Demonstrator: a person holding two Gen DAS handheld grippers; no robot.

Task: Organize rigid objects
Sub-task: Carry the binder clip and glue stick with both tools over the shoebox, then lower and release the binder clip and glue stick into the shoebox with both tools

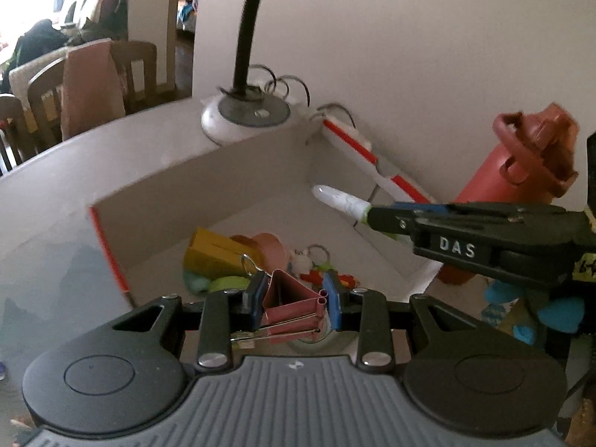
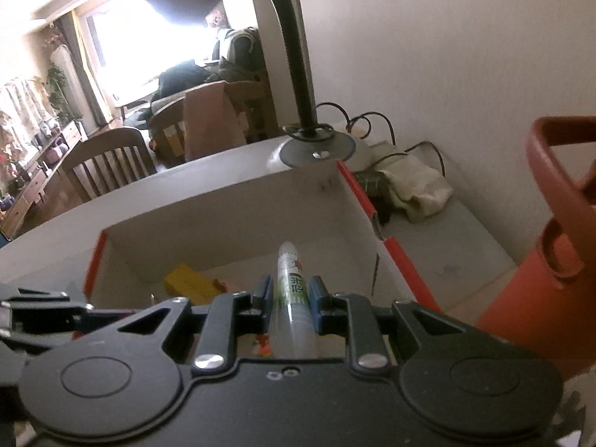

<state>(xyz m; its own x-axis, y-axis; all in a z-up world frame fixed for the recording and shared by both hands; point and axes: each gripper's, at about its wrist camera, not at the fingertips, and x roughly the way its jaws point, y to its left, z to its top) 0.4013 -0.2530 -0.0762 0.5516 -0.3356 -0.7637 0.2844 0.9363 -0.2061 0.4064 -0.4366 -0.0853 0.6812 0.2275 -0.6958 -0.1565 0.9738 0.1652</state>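
**A:** Where are the 2 items right now?

**B:** The pink binder clip [image 1: 294,300] is clamped between the blue pads of the left gripper [image 1: 294,298], its wire handles trailing back toward the camera. The glue stick [image 2: 294,298] is pinched the same way in the right gripper [image 2: 288,300], its rounded cap pointing forward. Both hang above the open white box [image 1: 208,182] with the red-edged rim, not inside it yet.

**B:** In the left view the right gripper comes in from the right side with the stick's tip over the far part of the box.

**A:** So the step in hand is the drop?

**B:** I judge so. The box already holds a yellow block [image 1: 208,255], a pink round piece [image 1: 272,247] and some small colourful bits, so the things to be sorted seem to go here.

**A:** How to do it well?

**B:** Lower each gripper past the rim before letting go, so neither item bounces out. The clip is springy metal and will skitter; release it low, over a bare patch of floor. The stick is a cylinder and will roll, so lay it along a wall instead of dropping it tip-first.

**A:** Any hazards?

**B:** The 2 grippers are near each other, so take turns. The red bottle [image 2: 536,290] stands just beside the box's right wall, and the lamp [image 2: 316,149] base sits behind the far wall; keep the right hand from swinging wide.
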